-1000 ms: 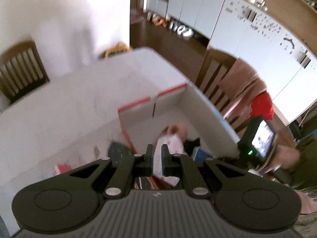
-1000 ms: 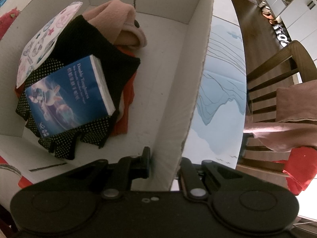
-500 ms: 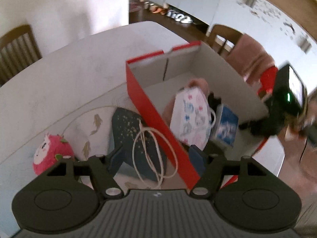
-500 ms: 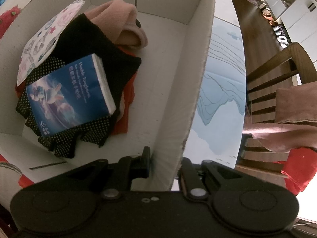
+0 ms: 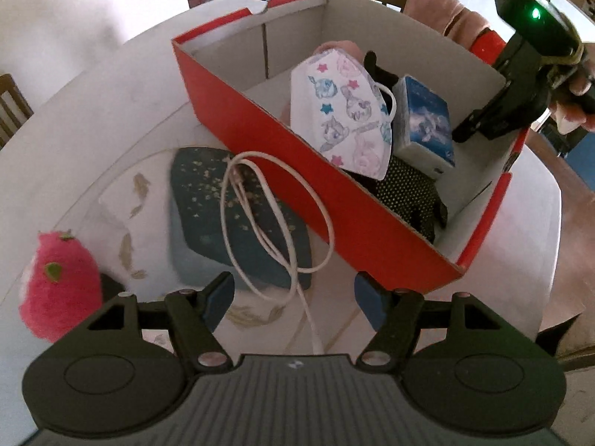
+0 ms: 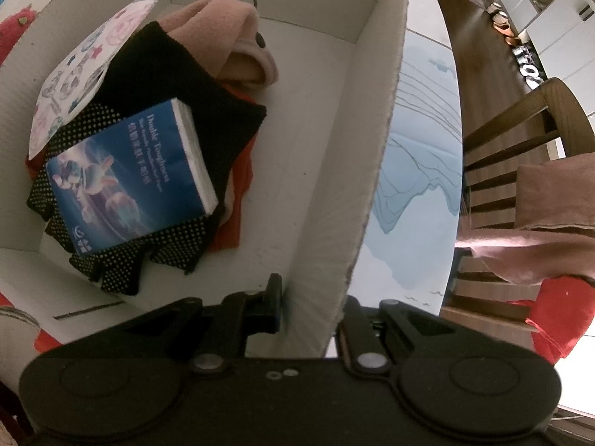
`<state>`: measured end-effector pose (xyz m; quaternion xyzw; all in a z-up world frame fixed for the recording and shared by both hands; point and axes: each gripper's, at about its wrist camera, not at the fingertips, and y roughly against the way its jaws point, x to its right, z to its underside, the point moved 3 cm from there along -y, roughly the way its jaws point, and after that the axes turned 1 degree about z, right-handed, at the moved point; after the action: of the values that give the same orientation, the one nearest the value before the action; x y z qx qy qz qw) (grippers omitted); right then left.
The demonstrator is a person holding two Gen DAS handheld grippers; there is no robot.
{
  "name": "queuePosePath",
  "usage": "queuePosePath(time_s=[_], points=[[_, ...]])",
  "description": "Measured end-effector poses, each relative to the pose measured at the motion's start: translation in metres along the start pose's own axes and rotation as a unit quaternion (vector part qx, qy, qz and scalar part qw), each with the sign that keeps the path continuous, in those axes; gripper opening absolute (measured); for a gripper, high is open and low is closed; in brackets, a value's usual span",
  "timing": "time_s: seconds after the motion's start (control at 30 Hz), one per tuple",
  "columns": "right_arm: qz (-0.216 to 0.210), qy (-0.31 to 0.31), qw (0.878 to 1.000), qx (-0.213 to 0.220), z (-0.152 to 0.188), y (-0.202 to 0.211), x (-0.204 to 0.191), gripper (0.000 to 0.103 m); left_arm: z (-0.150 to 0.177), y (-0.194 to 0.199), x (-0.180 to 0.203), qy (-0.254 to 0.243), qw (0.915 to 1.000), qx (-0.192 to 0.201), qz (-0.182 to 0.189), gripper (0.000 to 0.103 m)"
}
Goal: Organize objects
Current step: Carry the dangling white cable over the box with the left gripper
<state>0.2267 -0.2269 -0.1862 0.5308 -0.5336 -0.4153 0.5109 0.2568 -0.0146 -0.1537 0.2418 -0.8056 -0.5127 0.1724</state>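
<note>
While the left tongs point(image 5: 293, 297) hang spread wide with nothing between their blue pads, a looped white charging cable point(image 5: 275, 219) lies right beneath them on the white tabletop point(image 5: 111, 104); the jaws have just been opening. Part of that cable rests across a dark teal, gold-speckled flat pouch point(image 5: 208, 200), and one loop leans against the long red side of the box. Off to the left of the pouch sits a fuzzy pink plush toy point(image 5: 55, 282) with small green leaves.

Just beyond the cable stands the red cardboard box with a white inside point(image 5: 282, 148). Within it, a white face mask printed with pastel ponies and stars point(image 5: 342, 111) leans against the near wall, a blue tissue pack point(image 5: 427, 122) stands beside it, and black gloves with white dots point(image 5: 405, 186) lie underneath (a pink fleece item peeks out behind the mask).

At the far wall of the box, the right tongs point(image 6: 312, 304) are clenched on the wall's edge, one finger inside and one outside. From that side the tissue pack point(image 6: 130, 178) lies atop the dotted gloves point(image 6: 122, 260), with the pink fleece point(image 6: 227, 44) farther in. A wooden chair point(image 6: 520, 141) stands past the tabletop.
</note>
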Motion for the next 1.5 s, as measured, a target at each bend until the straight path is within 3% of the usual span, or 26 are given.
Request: queuePosePath(time_s=[0.3, 0.47, 0.53, 0.67, 0.7, 0.73, 0.83, 1.03, 1.23, 1.5], points=[[0.001, -0.006, 1.000, -0.004, -0.001, -0.002, 0.001, 0.010, 0.004, -0.023, 0.013, -0.059, 0.9973, 0.041, -0.013, 0.069], [0.003, -0.007, 1.000, -0.006, -0.002, -0.003, 0.000, 0.010, 0.005, -0.028, 0.017, -0.094, 0.9940, 0.054, -0.016, 0.051], [0.004, -0.008, 1.000, -0.006, -0.002, -0.003, 0.001, 0.010, 0.004, -0.031, 0.019, -0.098, 0.9938, 0.051, -0.008, 0.036], [0.006, -0.008, 1.000, -0.007, -0.003, -0.004, 0.000, 0.010, 0.001, -0.036, 0.020, -0.106, 0.9932, 0.046, -0.004, 0.028], [0.006, -0.009, 1.000, -0.007, -0.003, -0.003, 0.000, 0.010, 0.001, -0.035, 0.019, -0.100, 0.9939, 0.046, 0.005, 0.018], [0.007, -0.009, 1.000, -0.007, -0.003, -0.003, -0.001, 0.010, 0.001, -0.035, 0.018, -0.095, 0.9944, 0.045, 0.011, 0.013], [0.007, -0.010, 1.000, -0.007, -0.002, -0.002, -0.001, 0.010, 0.000, -0.030, 0.016, -0.084, 0.9952, 0.050, 0.011, 0.007], [0.007, -0.011, 1.000, -0.006, -0.002, -0.002, 0.000, 0.010, -0.006, -0.012, -0.002, -0.010, 0.9977, 0.061, 0.026, 0.005], [0.008, -0.010, 1.000, -0.006, -0.002, -0.002, 0.000, 0.010, -0.011, 0.021, -0.026, 0.068, 0.9938, 0.082, 0.029, 0.004], [0.008, -0.006, 1.000, -0.006, -0.002, -0.002, -0.001, 0.010, -0.029, 0.070, -0.022, 0.063, 0.9943, 0.082, 0.024, 0.004]])
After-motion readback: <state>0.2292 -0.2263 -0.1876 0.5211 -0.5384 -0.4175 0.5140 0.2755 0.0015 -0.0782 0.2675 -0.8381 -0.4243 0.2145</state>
